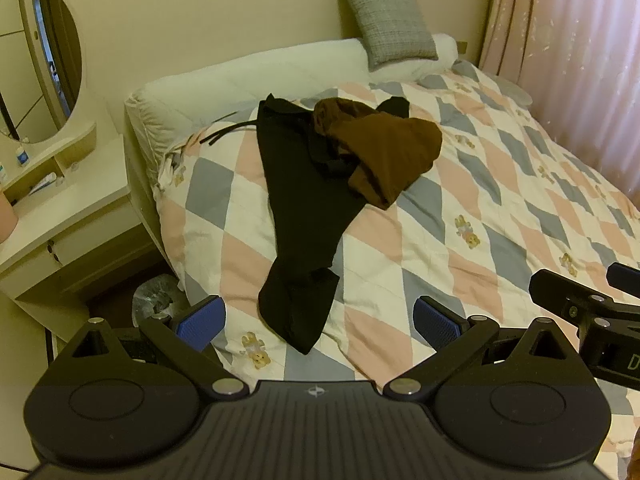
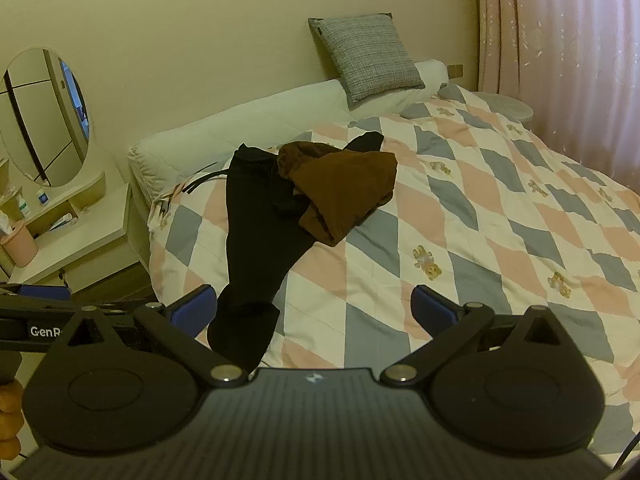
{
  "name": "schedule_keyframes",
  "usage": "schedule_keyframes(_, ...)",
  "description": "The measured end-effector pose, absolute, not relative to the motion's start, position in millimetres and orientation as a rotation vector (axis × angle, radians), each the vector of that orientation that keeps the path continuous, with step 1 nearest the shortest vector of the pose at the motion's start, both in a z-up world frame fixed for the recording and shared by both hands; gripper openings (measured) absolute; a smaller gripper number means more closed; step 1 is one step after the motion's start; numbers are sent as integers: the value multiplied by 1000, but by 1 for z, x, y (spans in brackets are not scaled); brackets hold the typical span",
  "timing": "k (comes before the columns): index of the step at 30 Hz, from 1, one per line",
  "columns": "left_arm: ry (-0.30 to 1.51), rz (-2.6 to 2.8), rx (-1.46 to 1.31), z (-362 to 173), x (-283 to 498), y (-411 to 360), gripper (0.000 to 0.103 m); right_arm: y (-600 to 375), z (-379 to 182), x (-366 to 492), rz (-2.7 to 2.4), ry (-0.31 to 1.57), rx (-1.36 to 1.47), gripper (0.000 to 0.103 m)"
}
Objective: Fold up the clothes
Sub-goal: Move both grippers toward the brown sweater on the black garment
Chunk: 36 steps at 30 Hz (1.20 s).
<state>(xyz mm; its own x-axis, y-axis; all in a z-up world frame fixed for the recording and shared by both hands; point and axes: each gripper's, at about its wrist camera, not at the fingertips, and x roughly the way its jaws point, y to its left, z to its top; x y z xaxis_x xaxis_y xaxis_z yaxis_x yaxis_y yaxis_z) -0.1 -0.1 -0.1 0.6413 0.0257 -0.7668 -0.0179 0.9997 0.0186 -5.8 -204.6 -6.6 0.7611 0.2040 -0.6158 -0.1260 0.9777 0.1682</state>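
A long black garment [image 1: 298, 216] lies stretched toward me on the checked quilt [image 1: 460, 208]; it also shows in the right wrist view [image 2: 256, 236]. A crumpled brown garment [image 1: 384, 152] lies over its far end, and shows in the right wrist view too [image 2: 344, 192]. My left gripper [image 1: 316, 324] is open and empty, just above the near end of the black garment. My right gripper [image 2: 314, 312] is open and empty, just right of that near end. The right gripper also shows in the left wrist view [image 1: 576, 292].
A grey cushion [image 1: 390, 20] and white bolster [image 1: 240, 80] lie at the bed's head. A dressing table [image 1: 60, 200] with an oval mirror [image 1: 40, 56] stands left of the bed. Pink curtains [image 1: 580, 60] hang on the right. A bin [image 1: 156, 296] sits on the floor.
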Motion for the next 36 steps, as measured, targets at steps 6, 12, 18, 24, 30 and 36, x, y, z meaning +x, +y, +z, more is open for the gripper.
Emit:
schedule_keyframes(6,899,25,-9,0,8,1,103,-206,-4,-3,181,683,109,102)
schedule_keyframes(12,880,36,-3,-2,4,-4,103,-207,-3,-1,182,683,100,102)
schedule_keyframes(18,886,26,10,-3,4,-3,103,-209,-4,1,180,683,107,102)
schedule_keyframes(24,886,12,10,-3,5,-4,103,-208,-3,1,182,680,104,102)
schedule_keyframes(30,886,-8,19,-4,6,-5,103,-207,0,3,180,673,104,102)
schedule_keyframes(36,898,-32,22,-3,10,-1,103,-204,-5,10,178,681,118,102)
